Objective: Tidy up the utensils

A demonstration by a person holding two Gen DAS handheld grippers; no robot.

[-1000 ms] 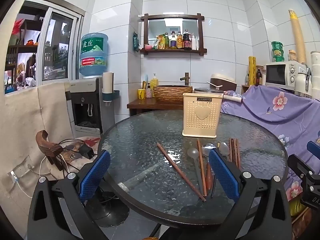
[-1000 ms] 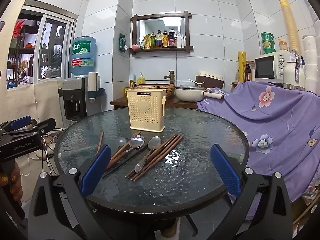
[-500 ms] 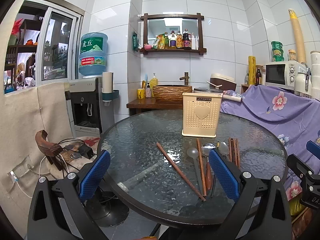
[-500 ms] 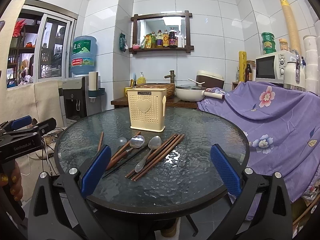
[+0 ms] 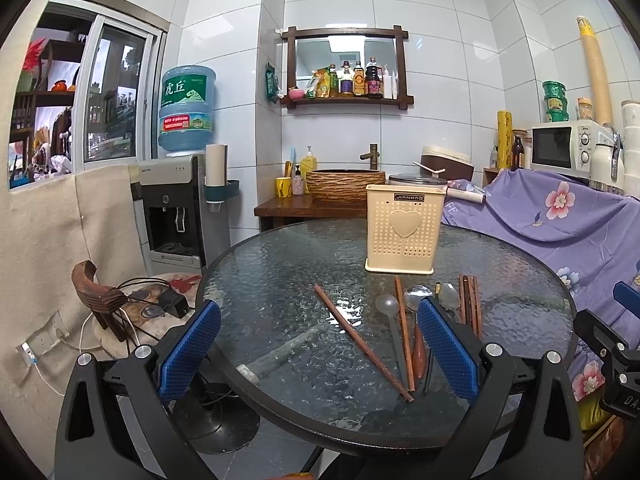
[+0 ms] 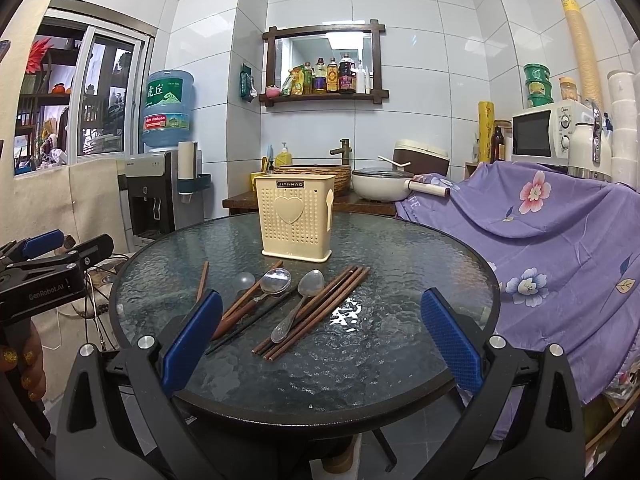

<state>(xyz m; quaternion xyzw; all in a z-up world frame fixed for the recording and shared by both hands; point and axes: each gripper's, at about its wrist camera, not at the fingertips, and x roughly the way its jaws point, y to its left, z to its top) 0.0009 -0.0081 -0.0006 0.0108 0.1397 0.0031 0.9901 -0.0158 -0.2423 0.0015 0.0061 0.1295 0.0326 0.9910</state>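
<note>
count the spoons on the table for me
3: a clear plastic spoon leftmost, a metal spoon with wooden handle beside it, and an all-metal spoon against the chopstick bundle. None seem hidden.

Two matching grippers: left gripper (image 5: 318,346) and right gripper (image 6: 320,340), both black plastic frames with triangular cut-outs. Blue, fine-textured pads (image 6: 192,330) lining the wide-set jaws. Silver screws (image 6: 146,341) at the finger joints. White "GenRobot.AI" lettering on the left body. Bare-skinned left hand (image 6: 25,364), glittery gold nail polish.
</note>
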